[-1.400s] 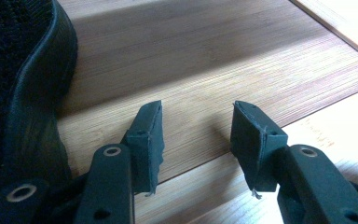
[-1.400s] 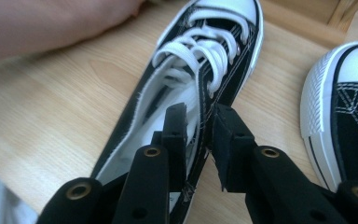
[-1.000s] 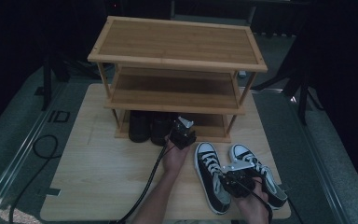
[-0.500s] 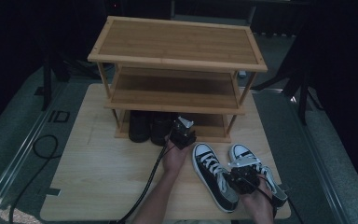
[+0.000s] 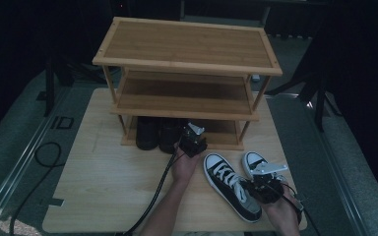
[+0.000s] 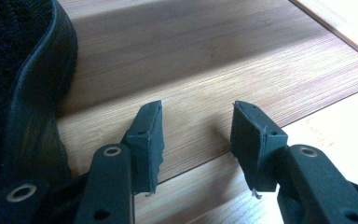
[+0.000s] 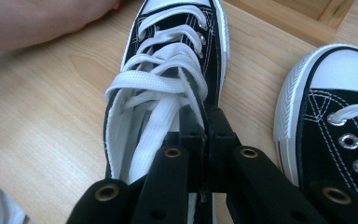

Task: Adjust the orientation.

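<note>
Right claw point(image 7: 204, 122) has just been closing and now pinches the collar of the left sneaker point(image 5: 231, 184) on the table point(image 5: 108, 182), beside its mate point(image 5: 254, 162). Left claw point(image 6: 196, 135) gapes empty at the shoe rack's point(image 5: 187, 46) bottom shelf (dark shoes point(image 5: 158, 133) already stowed). Both sneakers remain unshelved.

The sneakers point(image 7: 168, 84) are black with white laces, toe caps and stitching. The rack point(image 5: 187, 49) is honey-brown bamboo, the tabletop point(image 5: 103, 187) pale wood, the boots point(image 5: 157, 132) black.
</note>
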Demonstrator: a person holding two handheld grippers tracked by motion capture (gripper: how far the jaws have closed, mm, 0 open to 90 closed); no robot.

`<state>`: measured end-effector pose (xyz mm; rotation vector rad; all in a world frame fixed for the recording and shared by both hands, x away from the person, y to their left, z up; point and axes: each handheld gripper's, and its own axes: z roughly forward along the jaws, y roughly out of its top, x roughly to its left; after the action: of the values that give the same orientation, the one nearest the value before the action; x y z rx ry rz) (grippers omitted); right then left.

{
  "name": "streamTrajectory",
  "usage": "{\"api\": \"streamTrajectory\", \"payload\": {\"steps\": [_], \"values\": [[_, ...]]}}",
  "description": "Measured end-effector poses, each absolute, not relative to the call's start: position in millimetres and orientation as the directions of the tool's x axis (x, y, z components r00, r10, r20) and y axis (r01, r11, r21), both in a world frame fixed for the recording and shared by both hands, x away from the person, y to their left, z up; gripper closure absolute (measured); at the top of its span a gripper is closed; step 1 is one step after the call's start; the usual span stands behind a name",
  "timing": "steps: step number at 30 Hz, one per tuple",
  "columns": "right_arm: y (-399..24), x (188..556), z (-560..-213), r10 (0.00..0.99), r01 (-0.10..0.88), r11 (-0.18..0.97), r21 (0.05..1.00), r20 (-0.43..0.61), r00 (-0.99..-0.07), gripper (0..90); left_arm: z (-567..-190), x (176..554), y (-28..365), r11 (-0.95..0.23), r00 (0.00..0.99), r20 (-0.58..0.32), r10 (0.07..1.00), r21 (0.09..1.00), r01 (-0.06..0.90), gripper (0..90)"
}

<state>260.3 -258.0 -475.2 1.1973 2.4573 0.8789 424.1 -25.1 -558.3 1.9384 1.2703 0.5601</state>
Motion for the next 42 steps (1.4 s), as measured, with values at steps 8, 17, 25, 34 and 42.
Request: {"api": "streamTrajectory", "payload": {"steps": [8, 17, 25, 34, 42], "values": [[-264, 259, -466, 0.761, 0.601, 0.485, 0.636, 0.033, -0.648, 88.3, -558, 424, -25, -0.236, 0.414, -0.036, 0.91, 0.775, 0.587, 54.3], [-269, 261, -457, 0.751, 0.591, 0.496, 0.636, 0.027, -0.66, 88.2, -558, 424, -25, -0.236, 0.413, -0.037, 0.91, 0.775, 0.587, 54.3], [-269, 264, -449, 0.733, 0.58, 0.509, 0.636, 0.034, -0.68, 88.2, -558, 424, -25, -0.236, 0.413, -0.035, 0.91, 0.775, 0.587, 54.3], [-268, 267, -436, 0.717, 0.559, 0.528, 0.639, 0.016, -0.697, 88.2, -558, 424, -25, -0.239, 0.416, -0.034, 0.909, 0.775, 0.585, 54.3], [-275, 271, -418, 0.721, 0.544, 0.525, 0.655, -0.003, -0.692, 88.2, -558, 424, -25, -0.233, 0.414, -0.04, 0.909, 0.775, 0.587, 54.3]]}}
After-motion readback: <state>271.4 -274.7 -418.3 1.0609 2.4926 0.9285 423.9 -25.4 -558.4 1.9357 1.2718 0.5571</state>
